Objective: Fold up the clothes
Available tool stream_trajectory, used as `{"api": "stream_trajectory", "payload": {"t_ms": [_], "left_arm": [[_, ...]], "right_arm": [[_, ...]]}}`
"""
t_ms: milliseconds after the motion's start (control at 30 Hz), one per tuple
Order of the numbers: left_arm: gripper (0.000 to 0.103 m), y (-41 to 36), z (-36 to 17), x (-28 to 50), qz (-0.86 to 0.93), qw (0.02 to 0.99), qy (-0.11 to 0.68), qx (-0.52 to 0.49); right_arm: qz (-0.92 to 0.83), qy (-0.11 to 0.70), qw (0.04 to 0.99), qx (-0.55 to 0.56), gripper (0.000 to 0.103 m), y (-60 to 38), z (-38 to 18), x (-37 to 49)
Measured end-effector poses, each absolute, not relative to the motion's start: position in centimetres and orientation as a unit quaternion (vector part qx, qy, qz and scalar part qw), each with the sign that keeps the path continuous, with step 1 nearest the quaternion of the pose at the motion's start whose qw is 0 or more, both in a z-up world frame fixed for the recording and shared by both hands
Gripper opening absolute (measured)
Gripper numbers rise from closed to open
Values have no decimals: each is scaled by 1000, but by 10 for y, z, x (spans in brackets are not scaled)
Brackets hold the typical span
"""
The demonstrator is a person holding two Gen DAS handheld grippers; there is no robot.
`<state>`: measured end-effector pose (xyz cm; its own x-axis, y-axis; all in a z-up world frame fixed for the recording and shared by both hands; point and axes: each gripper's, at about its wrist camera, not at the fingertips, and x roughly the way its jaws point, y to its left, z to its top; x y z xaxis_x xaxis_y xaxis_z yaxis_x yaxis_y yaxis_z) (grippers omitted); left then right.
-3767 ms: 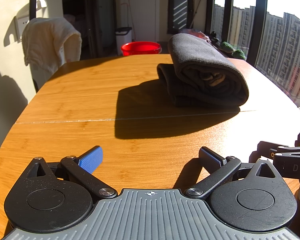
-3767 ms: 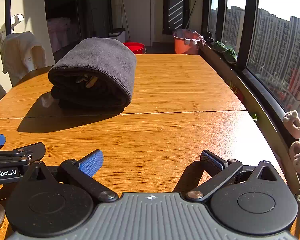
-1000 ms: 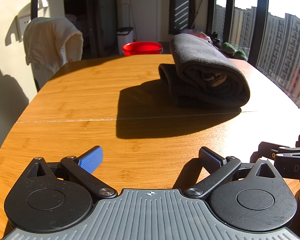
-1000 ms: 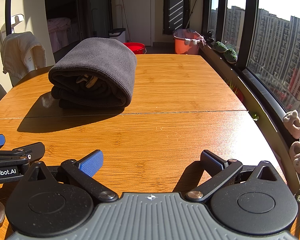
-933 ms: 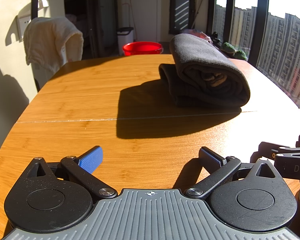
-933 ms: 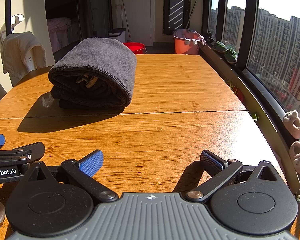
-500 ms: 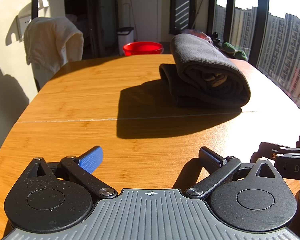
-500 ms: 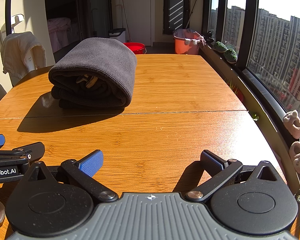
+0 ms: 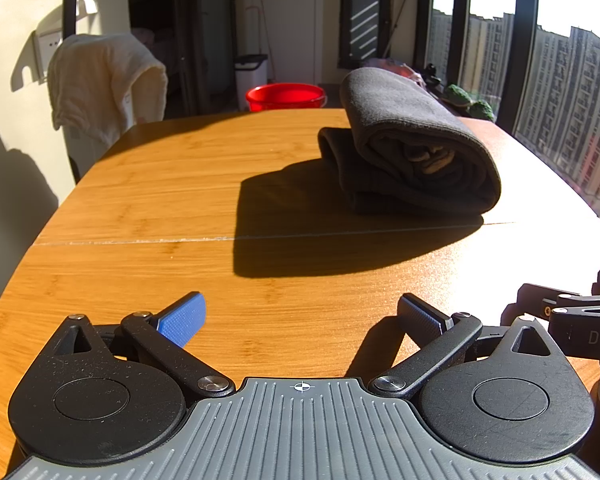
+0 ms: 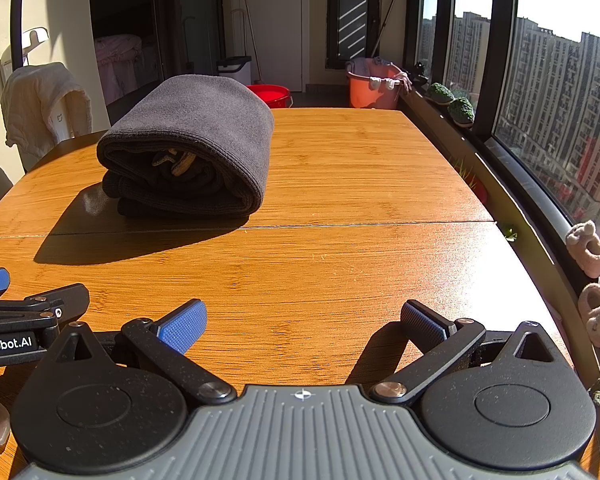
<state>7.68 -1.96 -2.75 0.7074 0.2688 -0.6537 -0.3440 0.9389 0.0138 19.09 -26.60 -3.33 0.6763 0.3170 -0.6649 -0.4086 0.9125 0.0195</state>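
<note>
Dark grey clothing (image 9: 412,148) lies folded into a thick bundle on the wooden surface (image 9: 204,200), beyond the seam that crosses the boards. Its long axis runs away from both cameras toward the far edge, with the open, layered end facing the grippers and the rounded fold on its right side in the right wrist view (image 10: 196,136). The cloth looks like soft fleece or knit, doubled over several times, and it throws a long shadow to the left. Something pale shows deep among the inner layers, too shadowed to make out. The left gripper (image 9: 300,314) and right gripper (image 10: 302,320) sit low over the near part of the surface, well apart from the bundle, jaws spread wide and holding nothing. Each gripper shows only partly at the edge of the other's view.
</note>
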Motion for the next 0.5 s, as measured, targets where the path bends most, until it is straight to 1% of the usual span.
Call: {"api": "stream_trajectory", "payload": {"t_ms": [500], "left_arm": [[103,-20,-27,77,167,922,345,-55]], "right_arm": [[205,350,911,-69,103,-270,-33,191]]}}
